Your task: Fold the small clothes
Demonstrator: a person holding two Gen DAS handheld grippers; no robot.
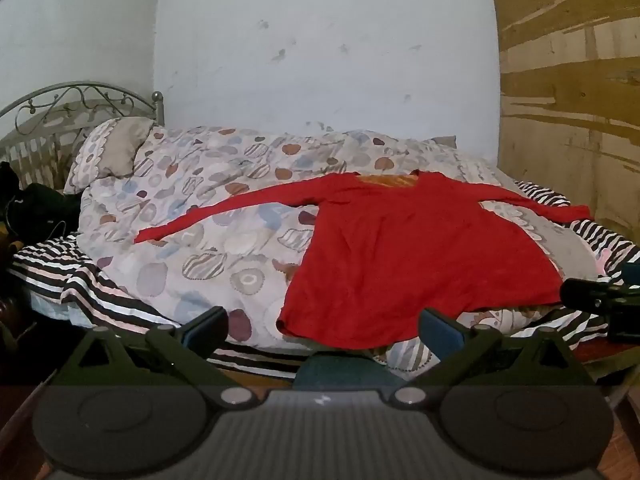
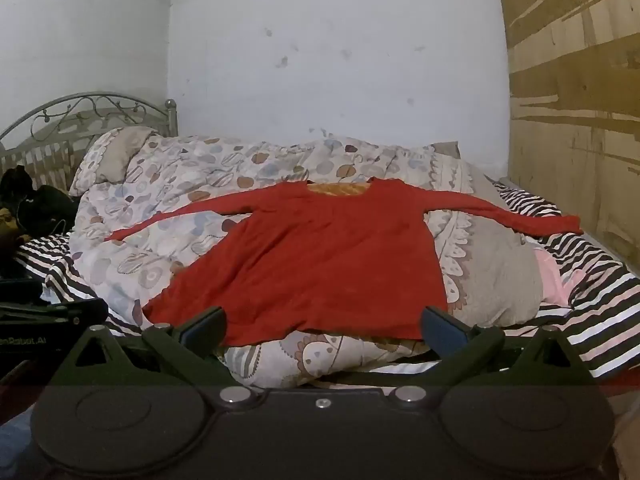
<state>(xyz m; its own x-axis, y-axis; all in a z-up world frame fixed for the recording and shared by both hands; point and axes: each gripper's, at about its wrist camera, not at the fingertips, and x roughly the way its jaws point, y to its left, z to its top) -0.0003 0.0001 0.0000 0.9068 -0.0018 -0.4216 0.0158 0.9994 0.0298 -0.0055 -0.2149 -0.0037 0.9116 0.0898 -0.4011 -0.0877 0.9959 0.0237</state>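
A red long-sleeved top [image 1: 416, 256] lies spread flat on a patterned quilt [image 1: 208, 216], both sleeves stretched out sideways and the neckline at the far end. It also shows in the right wrist view [image 2: 320, 264]. My left gripper [image 1: 322, 328] is open and empty, just short of the top's near left hem. My right gripper [image 2: 324, 328] is open and empty, its jaws straddling the near hem from in front. The right gripper's tip shows at the right edge of the left wrist view [image 1: 600, 296]; the left gripper shows at the left edge of the right wrist view [image 2: 52, 312].
The quilt covers a bed with a striped sheet [image 2: 600, 292] and a metal headboard [image 1: 76, 100] at the left. A pillow [image 1: 112, 152] lies by the headboard. Dark items [image 2: 32, 208] sit at the far left. A wooden panel [image 2: 576, 120] stands at the right.
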